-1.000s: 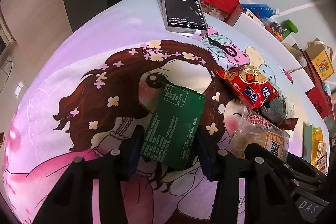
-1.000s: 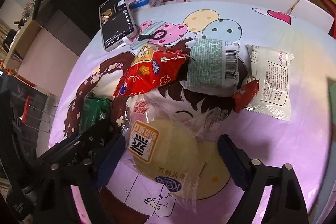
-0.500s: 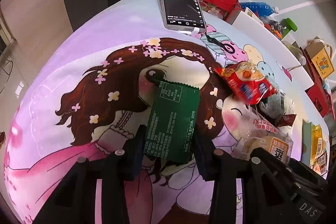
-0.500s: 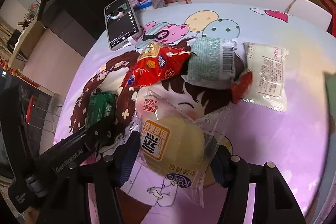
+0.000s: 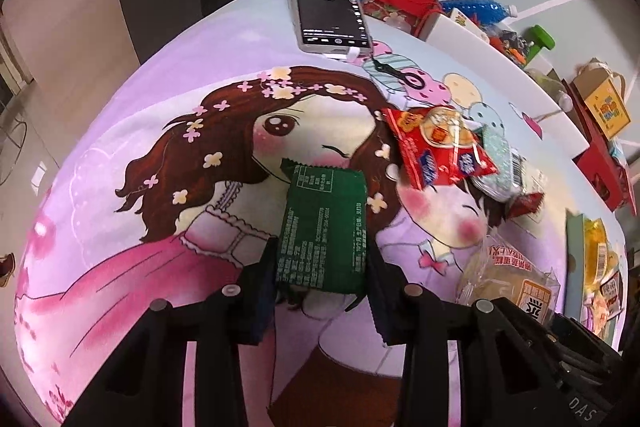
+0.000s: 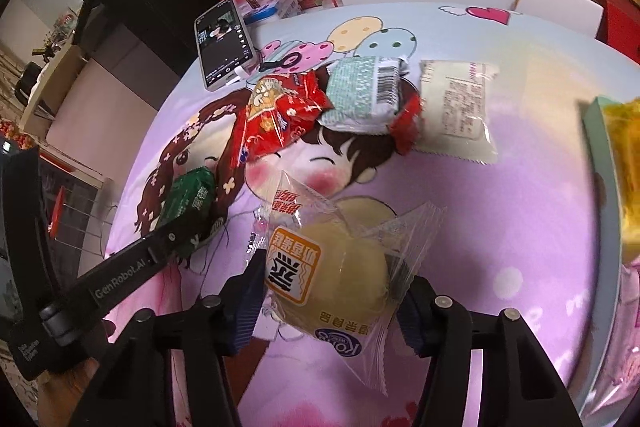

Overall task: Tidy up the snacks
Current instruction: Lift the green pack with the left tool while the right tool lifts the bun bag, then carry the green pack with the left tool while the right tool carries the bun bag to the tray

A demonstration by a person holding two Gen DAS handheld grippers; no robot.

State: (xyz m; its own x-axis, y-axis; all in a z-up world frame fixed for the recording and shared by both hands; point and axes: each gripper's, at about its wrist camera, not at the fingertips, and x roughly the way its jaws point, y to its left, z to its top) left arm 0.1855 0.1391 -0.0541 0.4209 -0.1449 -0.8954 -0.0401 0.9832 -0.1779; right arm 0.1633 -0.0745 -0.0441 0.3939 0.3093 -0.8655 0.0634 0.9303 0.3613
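My left gripper (image 5: 322, 287) is shut on a dark green snack packet (image 5: 324, 223), its pads pressing the packet's long sides just above the cartoon tablecloth (image 5: 120, 227). The right wrist view shows the same green packet (image 6: 188, 199) at the left. My right gripper (image 6: 326, 311) has a clear-wrapped yellow bun packet (image 6: 340, 267) between its closing jaws, and both pads press the wrapper. That bun packet (image 5: 516, 287) also shows at the lower right of the left wrist view.
A pile lies past the bun: a red packet (image 6: 280, 119), a pale green barcoded packet (image 6: 364, 91), a small red packet (image 6: 408, 123) and a white packet (image 6: 460, 107). Yellow packets (image 6: 624, 155) sit at the right edge. A phone (image 6: 224, 43) and boxes stand at the back.
The left jaws closed onto the green packet. The right jaws came in from wide apart onto the bun packet. Both packets now sit slightly raised and nearer the cameras.
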